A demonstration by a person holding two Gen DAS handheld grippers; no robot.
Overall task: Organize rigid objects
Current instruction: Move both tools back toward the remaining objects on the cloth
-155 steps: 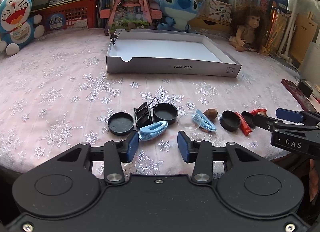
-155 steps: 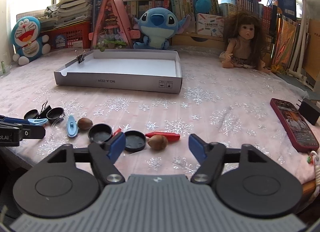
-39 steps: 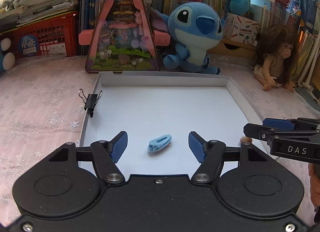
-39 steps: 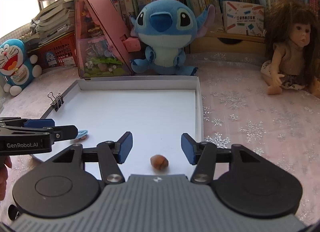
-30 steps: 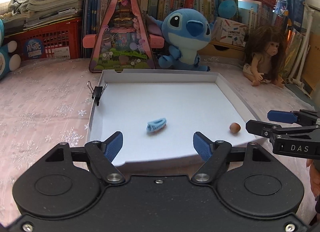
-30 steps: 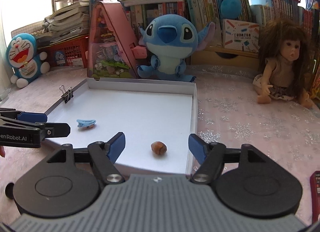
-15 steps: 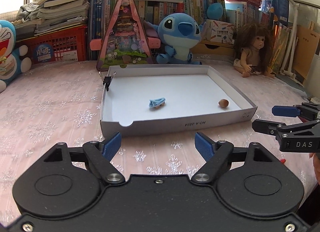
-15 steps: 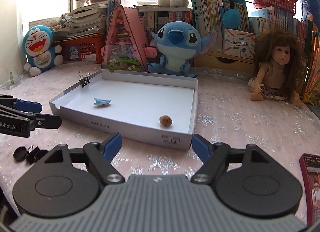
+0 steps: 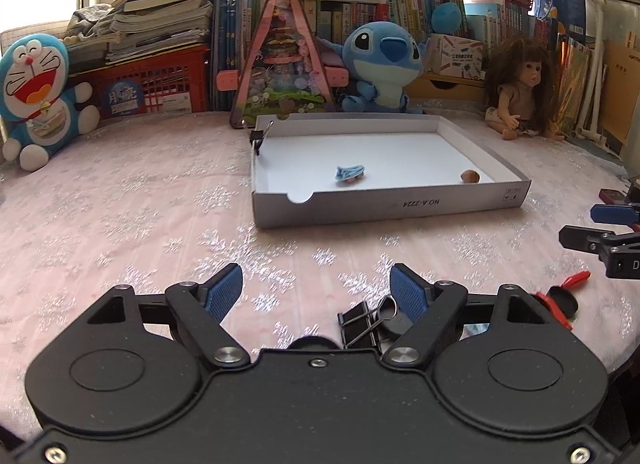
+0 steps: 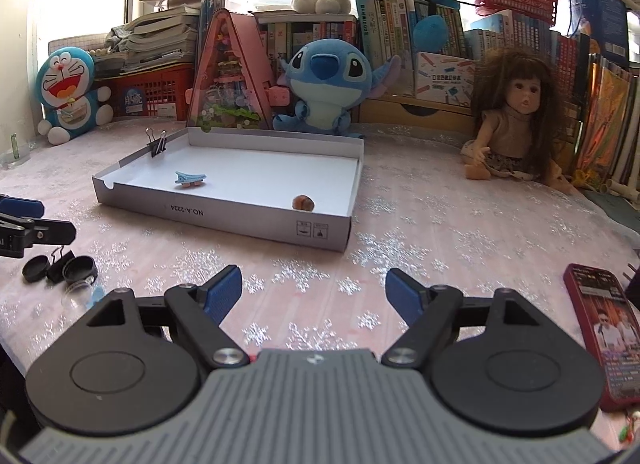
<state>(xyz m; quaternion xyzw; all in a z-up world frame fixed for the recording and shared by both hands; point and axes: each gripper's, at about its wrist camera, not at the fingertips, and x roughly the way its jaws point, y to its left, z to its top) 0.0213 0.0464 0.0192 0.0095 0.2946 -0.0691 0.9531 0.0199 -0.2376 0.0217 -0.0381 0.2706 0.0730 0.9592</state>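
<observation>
A shallow white box tray (image 9: 400,206) (image 10: 240,220) sits mid-table. Inside it lie a blue hair clip (image 9: 350,173) (image 10: 190,178) and a brown nut (image 9: 470,176) (image 10: 303,202); a black binder clip (image 9: 258,138) (image 10: 157,146) grips its rim. My left gripper (image 9: 316,292) is open and empty, low over the near table, with a black binder clip (image 9: 362,322) and a black cap (image 9: 396,322) just under its right finger. My right gripper (image 10: 314,292) is open and empty. Black caps (image 10: 60,266) and a clear lid (image 10: 78,292) lie at its left.
A red clip and a black cap (image 9: 562,300) lie near the right gripper's tip (image 9: 600,242). A red phone (image 10: 604,332) lies at the right. A doll (image 10: 516,124), Stitch plush (image 10: 328,80), Doraemon plush (image 10: 68,92), pink house model and bookshelves line the far side.
Both grippers have pulled back from the tray toward the near table edge, open and empty. The hair clip and nut stay in the tray.
</observation>
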